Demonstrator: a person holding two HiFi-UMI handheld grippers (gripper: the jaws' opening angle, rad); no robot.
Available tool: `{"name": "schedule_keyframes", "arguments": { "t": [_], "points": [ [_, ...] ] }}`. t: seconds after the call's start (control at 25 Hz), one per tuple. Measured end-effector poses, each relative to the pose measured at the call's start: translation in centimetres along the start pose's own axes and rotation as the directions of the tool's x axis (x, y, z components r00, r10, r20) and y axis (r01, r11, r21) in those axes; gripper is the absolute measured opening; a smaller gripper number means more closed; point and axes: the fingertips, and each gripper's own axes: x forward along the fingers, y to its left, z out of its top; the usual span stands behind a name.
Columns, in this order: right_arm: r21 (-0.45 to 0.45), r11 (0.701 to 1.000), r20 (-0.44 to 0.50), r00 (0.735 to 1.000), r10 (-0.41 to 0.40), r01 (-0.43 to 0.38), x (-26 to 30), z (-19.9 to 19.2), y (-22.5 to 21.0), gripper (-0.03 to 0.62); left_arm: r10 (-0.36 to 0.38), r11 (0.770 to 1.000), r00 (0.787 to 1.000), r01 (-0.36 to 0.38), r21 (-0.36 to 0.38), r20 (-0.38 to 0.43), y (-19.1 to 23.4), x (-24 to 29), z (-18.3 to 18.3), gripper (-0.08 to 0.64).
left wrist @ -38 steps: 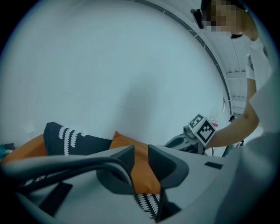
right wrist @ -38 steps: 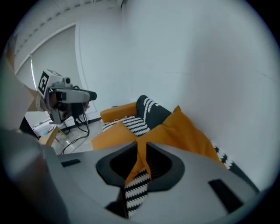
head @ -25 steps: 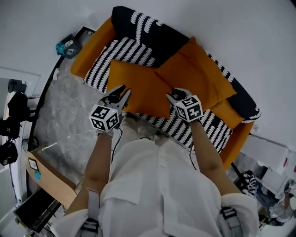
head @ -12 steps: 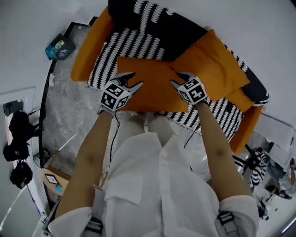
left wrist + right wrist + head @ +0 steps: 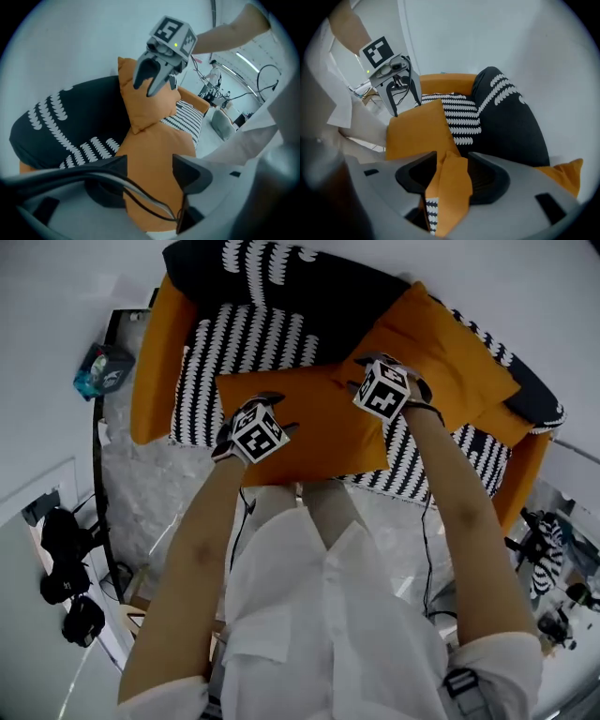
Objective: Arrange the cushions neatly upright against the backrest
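One orange sofa (image 5: 150, 381) fills the top of the head view, its seat and backrest (image 5: 281, 277) draped in a black-and-white patterned cover (image 5: 202, 371). There are two orange cushions and two grippers.

The larger-looking cushion, the flat cushion (image 5: 323, 442), lies on the seat towards its front edge, not against the backrest. The second cushion (image 5: 450, 352) leans on the backrest at the sofa's right end. The two overlap or touch where their corners meet.

The left gripper (image 5: 277, 414) is over the flat cushion's left edge and the right gripper (image 5: 394, 367) over its far right corner. From above the marker cubes cover most of both grippers' jaws.

The gripper views show them. In the left gripper view the fingers stand wide apart, having just been opening, with only the cushion's orange face beyond the gap. That view also shows the second cushion standing upright, which the head view flattens.

In the right gripper view the jaws have also just been opening and stand apart, with a folded corner of the flat cushion rising between them. Whether the fabric brushes a pad is hard to say. A strip of the cover shows beneath it.
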Motion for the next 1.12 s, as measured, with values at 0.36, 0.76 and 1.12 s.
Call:
{"name": "schedule_keyframes", "arguments": {
  "t": [0.36,0.76,1.12],
  "points": [
    [-0.069,0.997,-0.085,0.996,0.019,-0.025,6.6,-0.5,-4.5,0.215,0.004,0.993,0.959,0.028,0.111,-0.283,3.8,11.5,-5.9,0.345],
    [-0.044,0.998,-0.167,0.985,0.04,-0.048,10.5,-3.9,-3.4,0.215,-0.052,0.998,0.968,0.062,0.031,-0.247,1.9,12.1,-6.5,0.021],
    [0.045,0.997,-0.191,0.979,0.073,-0.066,9.9,-3.5,-4.6,0.178,-0.107,0.991,0.981,0.119,0.064,-0.159,-0.5,5.9,-3.6,0.018]
  ]
}}
